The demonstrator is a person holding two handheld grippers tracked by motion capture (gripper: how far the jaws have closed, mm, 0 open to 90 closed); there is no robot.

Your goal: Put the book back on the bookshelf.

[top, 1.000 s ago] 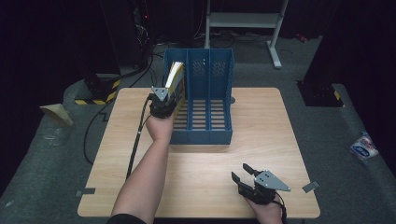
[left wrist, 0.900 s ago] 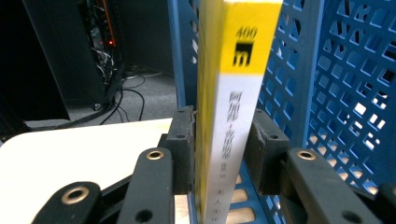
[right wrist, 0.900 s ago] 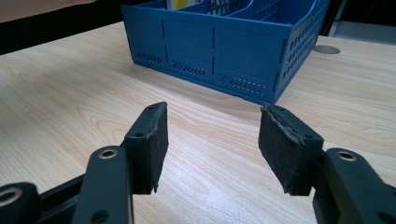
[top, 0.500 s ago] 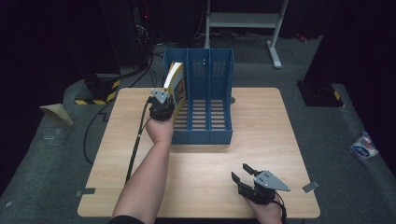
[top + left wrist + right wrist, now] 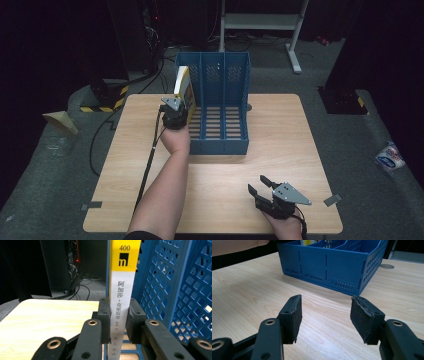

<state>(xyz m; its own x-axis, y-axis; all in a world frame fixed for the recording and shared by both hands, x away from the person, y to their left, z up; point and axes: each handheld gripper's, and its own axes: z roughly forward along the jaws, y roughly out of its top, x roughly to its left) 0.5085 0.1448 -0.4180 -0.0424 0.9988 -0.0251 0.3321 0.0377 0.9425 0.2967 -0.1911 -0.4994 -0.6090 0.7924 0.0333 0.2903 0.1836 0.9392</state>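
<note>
The left hand-held gripper (image 5: 116, 315) is clenched on the spine of a book (image 5: 122, 290), its jaws having just been closing with the book between them; the pads now press on both covers. The book stands upright at the left edge of the blue file rack (image 5: 220, 107), at its leftmost compartment, though whether its foot is inside that compartment or resting on the rim cannot be told from these views. The step in hand looks like shelving the book in the rack. The next move probably calls for keeping the book vertical and sliding it down along the blue lattice wall without catching a corner. The right hand-held gripper (image 5: 325, 318) rests idle near the front edge of the worktop (image 5: 300, 150), well apart from the rack, its jaws released with nothing between them. The book's lower end is hidden behind the jaws, and the top of its spine is cut off.
</note>
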